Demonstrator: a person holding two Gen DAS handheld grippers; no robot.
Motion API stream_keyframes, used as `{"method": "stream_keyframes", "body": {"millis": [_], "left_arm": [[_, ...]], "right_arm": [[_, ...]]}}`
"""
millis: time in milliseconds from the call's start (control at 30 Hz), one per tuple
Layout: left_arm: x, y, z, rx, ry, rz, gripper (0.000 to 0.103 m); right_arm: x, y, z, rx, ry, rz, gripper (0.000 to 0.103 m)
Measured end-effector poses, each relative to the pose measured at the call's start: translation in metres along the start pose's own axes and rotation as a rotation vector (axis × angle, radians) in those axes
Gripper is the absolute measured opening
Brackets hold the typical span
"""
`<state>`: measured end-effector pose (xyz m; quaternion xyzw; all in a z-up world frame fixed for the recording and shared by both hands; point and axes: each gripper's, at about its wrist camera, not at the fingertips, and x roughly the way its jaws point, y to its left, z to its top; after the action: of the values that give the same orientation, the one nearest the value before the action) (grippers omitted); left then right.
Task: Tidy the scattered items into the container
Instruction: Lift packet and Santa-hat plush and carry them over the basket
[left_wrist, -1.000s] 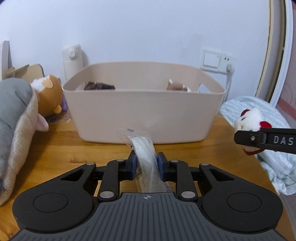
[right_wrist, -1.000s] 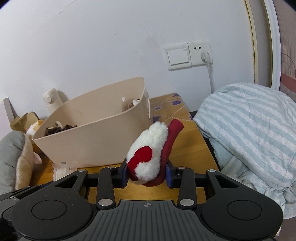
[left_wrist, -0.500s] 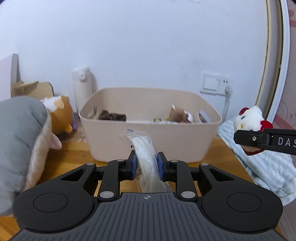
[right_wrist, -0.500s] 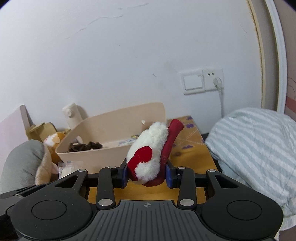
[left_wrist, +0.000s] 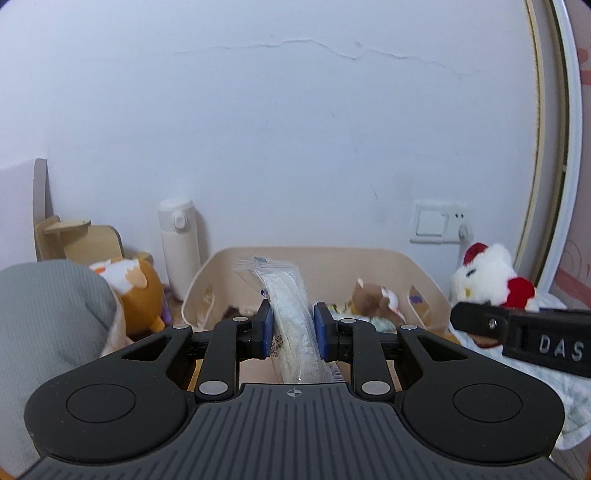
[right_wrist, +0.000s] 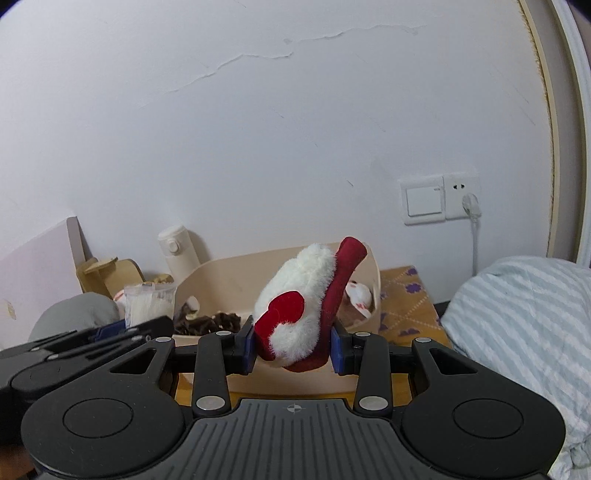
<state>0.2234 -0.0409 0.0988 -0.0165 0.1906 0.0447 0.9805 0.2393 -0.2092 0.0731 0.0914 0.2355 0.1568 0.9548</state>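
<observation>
My left gripper (left_wrist: 292, 326) is shut on a clear plastic packet (left_wrist: 286, 295) with white contents, held up in front of the beige bin (left_wrist: 421, 271). My right gripper (right_wrist: 293, 343) is shut on a white and red chicken plush (right_wrist: 299, 306), held above the near wall of the bin (right_wrist: 373, 269). The plush also shows in the left wrist view (left_wrist: 487, 278), and the packet in the right wrist view (right_wrist: 147, 301). Inside the bin lie a brown plush toy (left_wrist: 373, 297) and dark items (right_wrist: 210, 321).
A white thermos (left_wrist: 181, 243) stands against the wall left of the bin. An orange hamster plush (left_wrist: 135, 291), a grey cushion (left_wrist: 48, 317) and a wooden stand (left_wrist: 74, 240) are at the left. A striped blanket (right_wrist: 524, 317) lies at the right, with a wall socket (right_wrist: 439, 199) above.
Both grippers have risen with their loads, so the bin now sits lower in both views and its inside shows. Both grips are unchanged.
</observation>
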Motion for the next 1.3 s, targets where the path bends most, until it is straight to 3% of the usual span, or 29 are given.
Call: {"method": "stream_keyframes", "body": {"millis": [367, 700, 1300], "left_arm": [[0.028, 0.004, 0.030, 0.010, -0.031, 0.032, 0.023], [0.082, 0.007, 0.042, 0.030, 0.008, 0.078, 0.023], [0.175, 0.016, 0.020, 0.005, 0.263, 0.079, 0.023]], "right_arm": [[0.033, 0.010, 0.020, -0.040, 0.010, -0.015, 0.035], [0.081, -0.001, 0.030, -0.003, 0.072, -0.011, 0.035], [0.160, -0.005, 0.017, 0.011, 0.209, -0.045, 0.035]]}}
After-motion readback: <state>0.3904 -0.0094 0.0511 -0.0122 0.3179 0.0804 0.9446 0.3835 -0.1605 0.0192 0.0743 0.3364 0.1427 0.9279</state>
